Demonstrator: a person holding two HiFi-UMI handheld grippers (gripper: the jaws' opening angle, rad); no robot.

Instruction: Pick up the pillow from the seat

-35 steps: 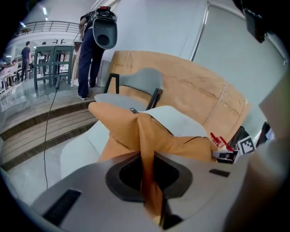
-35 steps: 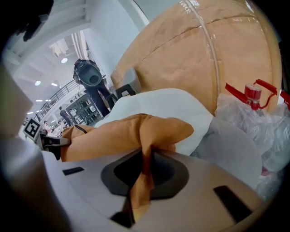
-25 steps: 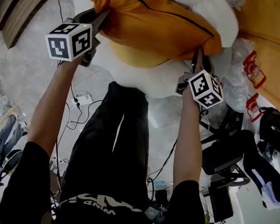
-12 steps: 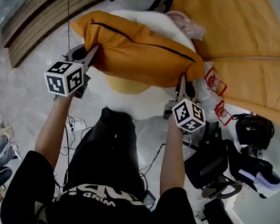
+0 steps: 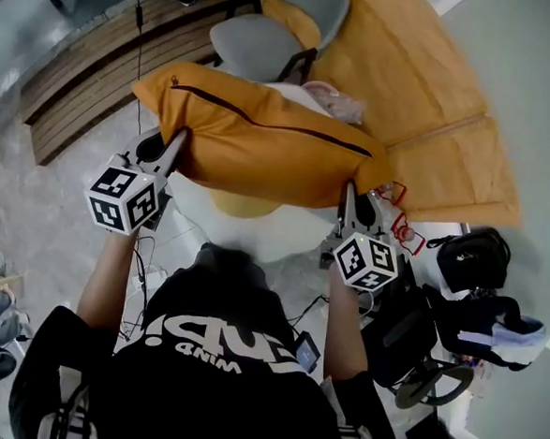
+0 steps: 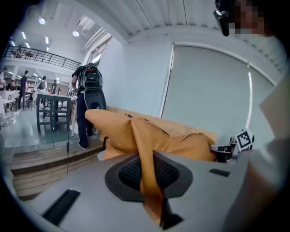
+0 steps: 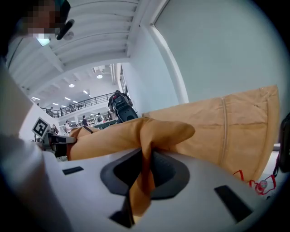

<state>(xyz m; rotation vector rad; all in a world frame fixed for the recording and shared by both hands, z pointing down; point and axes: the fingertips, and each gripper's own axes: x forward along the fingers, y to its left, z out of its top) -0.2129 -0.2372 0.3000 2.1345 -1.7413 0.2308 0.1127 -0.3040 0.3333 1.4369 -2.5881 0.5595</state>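
An orange pillow [image 5: 261, 147] with a dark zip line hangs in the air between both grippers, above a white rounded seat [image 5: 256, 227]. My left gripper [image 5: 175, 149] is shut on a fold of the pillow's left edge. At the pillow's right corner my right gripper [image 5: 349, 193] is shut on the fabric. In the left gripper view the orange cloth [image 6: 145, 149] runs pinched down between the jaws. The right gripper view shows the same: a bunched orange corner [image 7: 149, 136] squeezed between its jaws.
A grey chair [image 5: 269, 35] stands beyond the pillow. A large orange cushion or mat [image 5: 423, 112] lies to the right. Black bags [image 5: 474, 256] and red items [image 5: 401, 227] sit on the floor at the right, cables [image 5: 146, 252] at the left. Wooden steps [image 5: 88, 69] run at the upper left.
Both grippers have kept their hold while the pillow rose off the seat. The view has pulled back, so the grey chair and more floor now show.
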